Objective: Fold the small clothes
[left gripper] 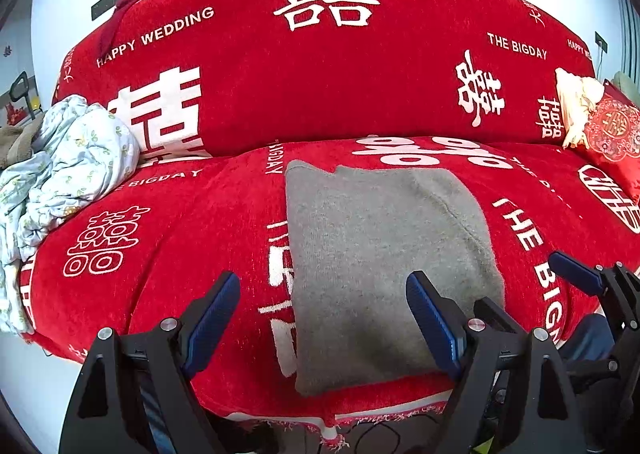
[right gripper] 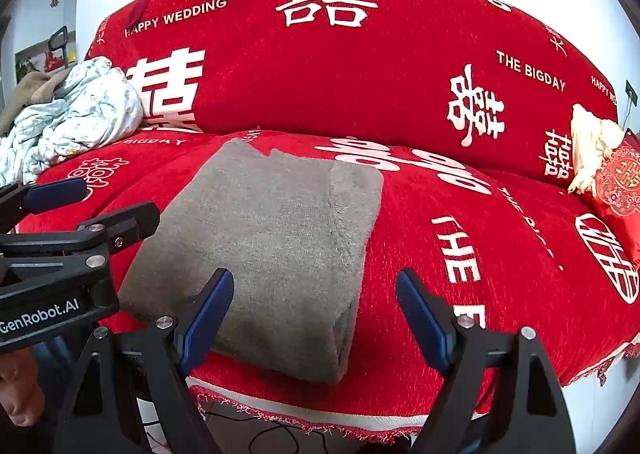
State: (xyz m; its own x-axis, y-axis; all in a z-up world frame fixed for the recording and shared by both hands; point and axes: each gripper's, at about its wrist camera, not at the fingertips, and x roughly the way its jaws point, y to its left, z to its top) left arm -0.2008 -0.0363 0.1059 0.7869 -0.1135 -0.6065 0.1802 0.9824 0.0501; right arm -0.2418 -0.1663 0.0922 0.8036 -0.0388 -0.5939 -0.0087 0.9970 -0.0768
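Note:
A grey knitted garment [left gripper: 384, 266] lies folded into a long rectangle on the red sofa seat [left gripper: 180, 238]; it also shows in the right wrist view [right gripper: 272, 246]. My left gripper [left gripper: 324, 318] is open and empty, held just before the garment's near left edge. My right gripper [right gripper: 312, 314] is open and empty, held over the garment's near right corner. The right gripper shows at the right edge of the left wrist view [left gripper: 580, 274]. The left gripper shows at the left edge of the right wrist view [right gripper: 72, 213].
A crumpled pale floral cloth [left gripper: 68, 157] is piled at the sofa's left end. A red embroidered cushion [left gripper: 612, 133] and a cream cloth [left gripper: 576, 105] lie at the right end. The sofa back [left gripper: 320, 73] rises behind. Cables [right gripper: 280, 438] lie on the floor below.

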